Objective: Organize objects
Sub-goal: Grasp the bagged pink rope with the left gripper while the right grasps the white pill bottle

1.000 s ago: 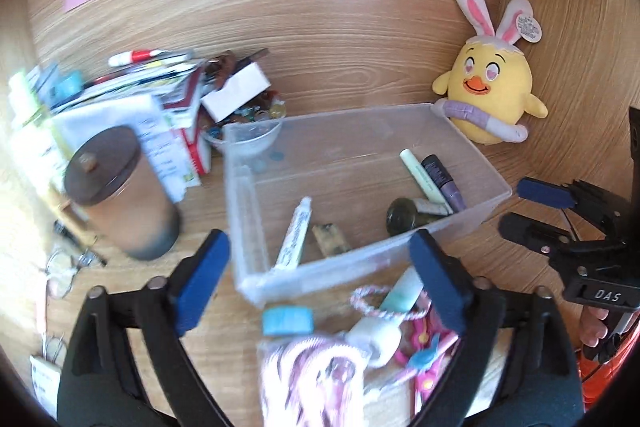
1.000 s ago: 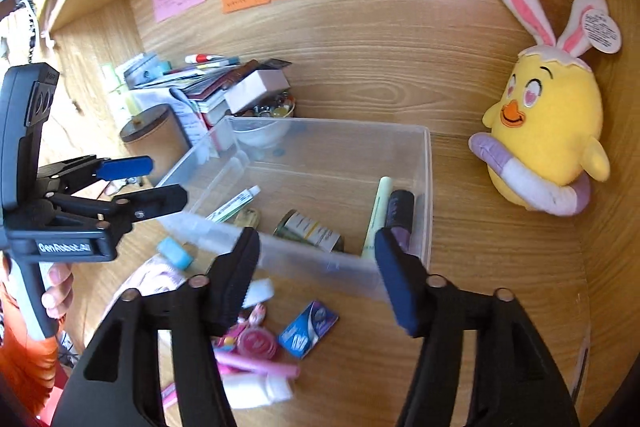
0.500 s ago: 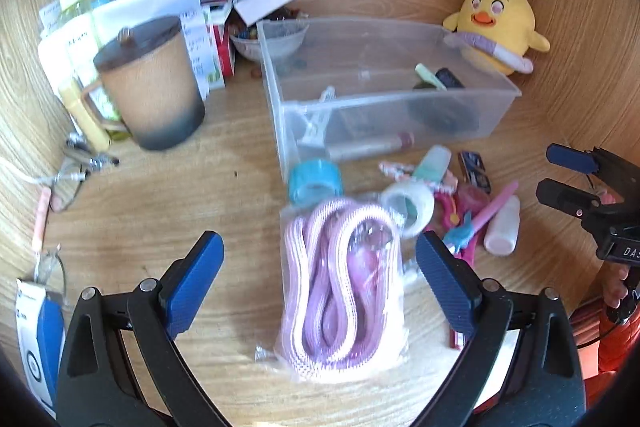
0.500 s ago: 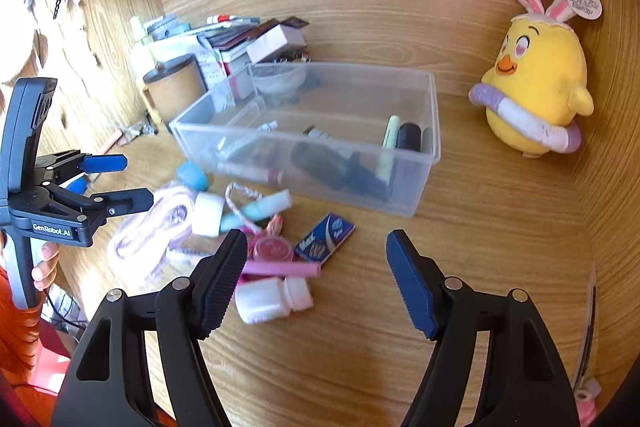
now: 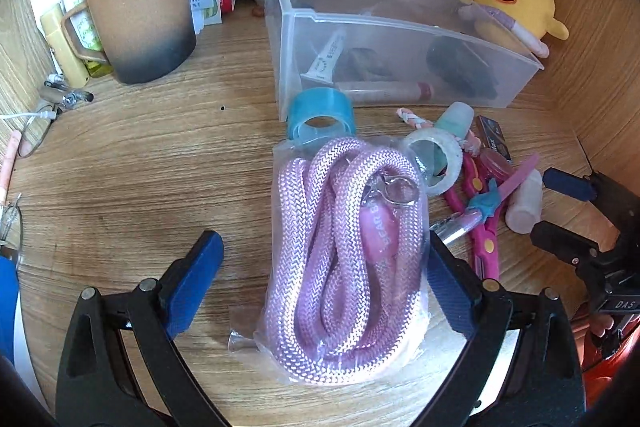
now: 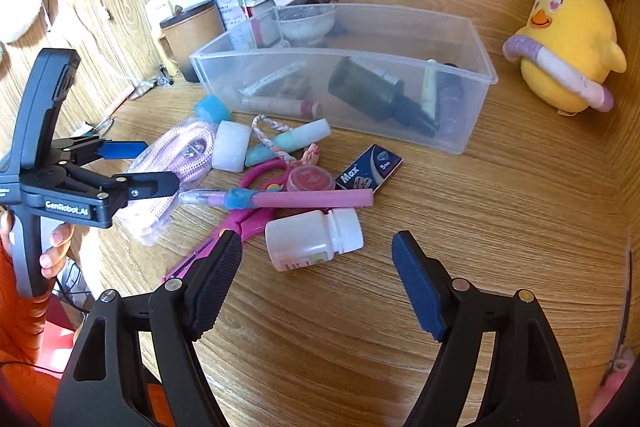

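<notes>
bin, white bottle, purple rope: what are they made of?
Bin: clear, slightly frosted plastic; contents show through its walls.
White bottle: opaque matte plastic, ribbed screw cap.
Purple rope: braided textile cord, likely synthetic given its sheen, inside a clear, glossy plastic bag.

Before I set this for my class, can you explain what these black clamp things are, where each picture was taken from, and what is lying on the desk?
They are hand-held grabbing tools; a person holds one in each hand, and a camera on each looks along its two fingers. One picture looks out from the left tool, the other from the right tool. Both tools are open and hold nothing; the right one's jaws have just been opening. On the wooden desk lie a bagged purple rope, between the left tool's fingers, and a white bottle in front of the right tool. A clear box behind them holds small items.
</notes>
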Motion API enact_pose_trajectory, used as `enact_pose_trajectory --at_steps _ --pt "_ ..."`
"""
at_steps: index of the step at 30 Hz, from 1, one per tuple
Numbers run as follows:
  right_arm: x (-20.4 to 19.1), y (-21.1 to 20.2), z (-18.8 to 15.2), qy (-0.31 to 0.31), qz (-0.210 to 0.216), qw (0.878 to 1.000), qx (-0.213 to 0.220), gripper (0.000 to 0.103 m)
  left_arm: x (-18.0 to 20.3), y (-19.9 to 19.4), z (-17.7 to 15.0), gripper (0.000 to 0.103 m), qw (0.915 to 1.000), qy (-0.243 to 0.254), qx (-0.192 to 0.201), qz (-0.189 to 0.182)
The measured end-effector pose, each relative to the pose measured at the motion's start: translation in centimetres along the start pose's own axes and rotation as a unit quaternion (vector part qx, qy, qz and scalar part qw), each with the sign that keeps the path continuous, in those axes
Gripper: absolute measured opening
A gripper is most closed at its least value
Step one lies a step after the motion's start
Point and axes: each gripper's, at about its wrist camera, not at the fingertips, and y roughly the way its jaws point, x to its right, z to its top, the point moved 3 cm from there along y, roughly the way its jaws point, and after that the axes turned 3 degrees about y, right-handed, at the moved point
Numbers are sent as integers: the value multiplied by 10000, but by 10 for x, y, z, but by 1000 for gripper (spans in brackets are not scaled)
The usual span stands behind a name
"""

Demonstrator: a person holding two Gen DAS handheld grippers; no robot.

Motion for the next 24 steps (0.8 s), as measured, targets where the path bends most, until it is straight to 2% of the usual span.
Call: enact_pose_trajectory --at_steps 5,7,9,11,17,24 --pt "-3 4 2 -66 18 10000 -2 74 4 2 0 98 9998 90 110 146" --pt "-4 3 1 -78 17 10000 13 67 8 -1 -2 85 9995 225 185 152" --pt "-4 5 0 -107 44 9999 -16 55 13 -2 -5 76 9991 328 191 181" --pt "-3 5 -1 -104 64 9999 -41 49 18 -3 -7 66 9985 451 206 249" --pt "-1 0 -4 -117 48 9999 -2 48 16 -11 -13 60 9982 403 321 311" --pt "8 -19 1 -172 -183 9995 204 48 3 -30 -17 56 9980 109 556 281"
